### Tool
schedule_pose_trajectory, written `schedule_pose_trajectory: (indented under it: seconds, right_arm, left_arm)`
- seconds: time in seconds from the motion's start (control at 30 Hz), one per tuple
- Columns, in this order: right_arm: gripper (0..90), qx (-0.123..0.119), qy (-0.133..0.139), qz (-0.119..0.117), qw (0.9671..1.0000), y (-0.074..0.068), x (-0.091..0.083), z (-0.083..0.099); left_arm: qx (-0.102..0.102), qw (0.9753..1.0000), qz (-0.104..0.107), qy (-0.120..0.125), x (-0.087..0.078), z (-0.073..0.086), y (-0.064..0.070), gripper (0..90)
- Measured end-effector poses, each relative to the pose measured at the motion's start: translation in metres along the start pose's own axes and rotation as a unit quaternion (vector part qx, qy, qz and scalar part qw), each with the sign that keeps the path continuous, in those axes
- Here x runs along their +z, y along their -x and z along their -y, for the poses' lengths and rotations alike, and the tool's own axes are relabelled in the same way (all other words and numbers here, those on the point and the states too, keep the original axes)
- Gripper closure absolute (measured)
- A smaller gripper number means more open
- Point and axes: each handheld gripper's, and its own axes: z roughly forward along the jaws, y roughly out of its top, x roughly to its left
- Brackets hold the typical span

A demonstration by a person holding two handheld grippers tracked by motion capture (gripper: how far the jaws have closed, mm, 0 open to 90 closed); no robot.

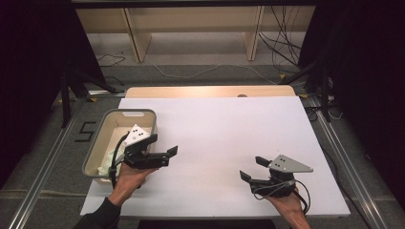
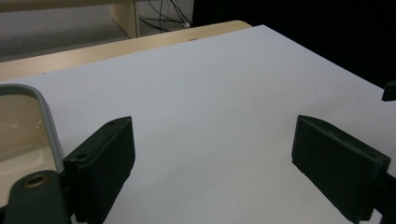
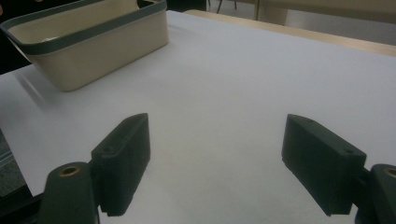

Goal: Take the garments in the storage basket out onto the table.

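Right tool is hovering near the table's near right corner, jaws wide apart, holding nothing. Left tool is gaping empty beside the bin at the left edge; bin is running near-to-far, containing something white.

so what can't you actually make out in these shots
- What the white stuff in the basket is: in the high view the left tool and its cable cover most of it.
- The basket's inside in the right gripper view: its near wall hides the contents.
- In the left gripper view the basket is cut off by the left edge.
- The right tool in the high view: the hand hides its rear.
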Motion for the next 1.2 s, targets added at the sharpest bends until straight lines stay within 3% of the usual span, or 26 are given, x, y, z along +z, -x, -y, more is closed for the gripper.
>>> schedule_pose_trajectory:
  seconds: [0.17,0.27,0.43,0.53,0.6,0.87,1.2]
  right_arm:
    - [24.3,-0.002,0.001,-0.001,1.0,0.001,0.001,0.001]
    - [24.3,-0.002,0.002,-0.003,1.0,0.0,0.001,0.0]
    - [24.3,-0.001,-0.002,-0.003,1.0,0.0,0.002,0.001]
    - [24.3,0.0,0.0,-0.003,1.0,0.0,0.002,0.001]
    - [24.3,-0.003,-0.001,-0.005,1.0,0.0,0.003,0.001]
    - [24.3,-0.005,-0.004,-0.008,0.9999,-0.001,0.004,0.001]
    - [24.3,-0.008,-0.001,-0.005,1.0,-0.002,0.002,0.001]
  left_arm:
    - [-0.012,0.9998,-0.015,-0.003,-0.002,-0.007,-0.01,13.8]
    - [-0.016,0.9995,-0.019,-0.021,0.001,-0.012,-0.016,13.8]
    - [-0.014,0.9978,-0.042,-0.049,0.006,-0.022,-0.028,14.0]
    - [-0.017,0.9969,-0.054,-0.054,0.006,-0.025,-0.035,14.3]
    - [-0.024,0.9966,-0.054,-0.058,0.008,-0.024,-0.04,14.7]
    - [-0.019,0.9956,-0.063,-0.067,0.005,-0.023,-0.049,14.7]
    - [-0.026,0.9922,-0.074,-0.097,-0.003,-0.021,-0.064,14.8]
